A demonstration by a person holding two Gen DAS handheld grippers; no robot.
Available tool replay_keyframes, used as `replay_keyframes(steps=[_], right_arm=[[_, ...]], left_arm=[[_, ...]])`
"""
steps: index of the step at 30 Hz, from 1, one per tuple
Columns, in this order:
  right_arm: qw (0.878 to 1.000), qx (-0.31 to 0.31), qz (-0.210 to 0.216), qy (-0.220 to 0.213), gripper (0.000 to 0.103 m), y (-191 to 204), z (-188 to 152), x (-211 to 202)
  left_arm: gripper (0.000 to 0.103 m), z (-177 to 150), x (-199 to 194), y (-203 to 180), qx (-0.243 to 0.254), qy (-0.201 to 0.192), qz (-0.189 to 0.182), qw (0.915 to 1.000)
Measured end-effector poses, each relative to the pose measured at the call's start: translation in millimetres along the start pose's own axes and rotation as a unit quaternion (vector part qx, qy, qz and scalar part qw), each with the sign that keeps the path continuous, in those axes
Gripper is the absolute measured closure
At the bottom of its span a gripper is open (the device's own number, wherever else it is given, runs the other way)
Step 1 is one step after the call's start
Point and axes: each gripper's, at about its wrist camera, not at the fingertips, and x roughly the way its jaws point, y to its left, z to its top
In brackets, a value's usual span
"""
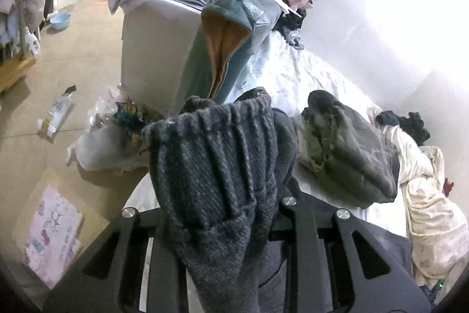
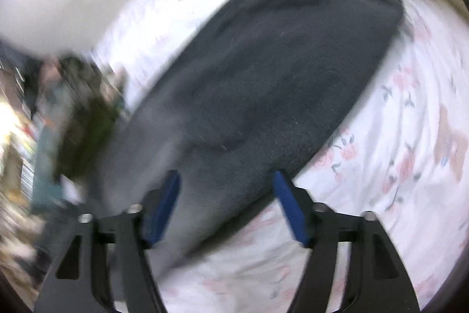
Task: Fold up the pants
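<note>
Left claw [image 1: 225, 213] clamps pants [image 1: 217, 166] waistband; right claw [image 2: 227, 207] spread above pants.

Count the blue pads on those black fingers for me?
2, both in the right wrist view: one pad on the left finger, one pad on the right. The grey pants hide any on the other fingers.
</note>
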Motion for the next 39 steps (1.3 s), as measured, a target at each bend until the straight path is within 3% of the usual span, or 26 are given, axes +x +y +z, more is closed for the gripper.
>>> replay_keyframes(steps=[1,5,12,15,17,19,20,21,26,28,32,36,39], right_arm=[[1.000,0.006,-0.004,-0.009,0.004,-6.9,-1.4,-4.8],[0.993,0.115,0.018,0.025,0.005,-58.2,-0.9,5.4],[0.978,0.193,0.025,-0.077,0.006,-124.9,64.0,6.0],[0.974,0.192,0.016,-0.121,0.012,-142.5,97.7,11.1],[0.977,0.159,0.045,-0.131,0.048,-146.2,120.7,20.5],[0.979,0.163,0.052,-0.113,0.055,-151.9,132.9,29.4],[0.981,0.149,0.031,-0.117,0.085,-148.9,136.2,26.9],[0.982,0.140,0.024,-0.122,0.094,-145.3,136.9,24.2],[0.986,0.083,0.003,-0.147,0.095,-108.6,145.9,-7.9],[0.985,0.076,0.024,-0.155,0.095,-97.4,149.1,-25.0],[0.985,0.047,0.009,-0.166,0.095,-71.6,153.5,-65.3],[0.985,0.049,-0.028,-0.160,0.095,-75.2,134.9,-120.6],[0.984,0.081,-0.077,-0.141,0.095,-105.8,110.2,-158.8]], left_arm=[[0.081,1.4,2.4,1.8,-0.004,0.004,0.006,1.0000],[0.081,-1.5,16.7,23.4,-0.067,0.037,0.013,0.9970],[0.081,-14.1,26.8,37.4,-0.064,0.047,0.047,0.9957],[0.081,-14.6,28.4,36.1,-0.054,0.045,0.055,0.9960],[0.081,-16.2,29.7,35.7,-0.049,0.046,0.057,0.9961],[0.081,-15.8,28.2,35.3,-0.039,0.054,0.065,0.9957],[0.082,-14.2,25.2,36.9,-0.040,0.059,0.060,0.9957],[0.082,-12.4,22.8,37.7,-0.042,0.060,0.055,0.9958],[0.083,-1.8,-0.7,25.6,-0.040,0.076,0.027,0.9960],[0.083,4.4,-15.5,21.6,-0.039,0.076,0.015,0.9962],[0.084,13.7,-50.2,23.0,-0.050,0.071,-0.014,0.9961],[0.084,3.4,-90.5,54.4,-0.062,0.090,-0.024,0.9937],[0.084,-22.3,-109.2,97.6,-0.087,0.149,-0.005,0.9849]])
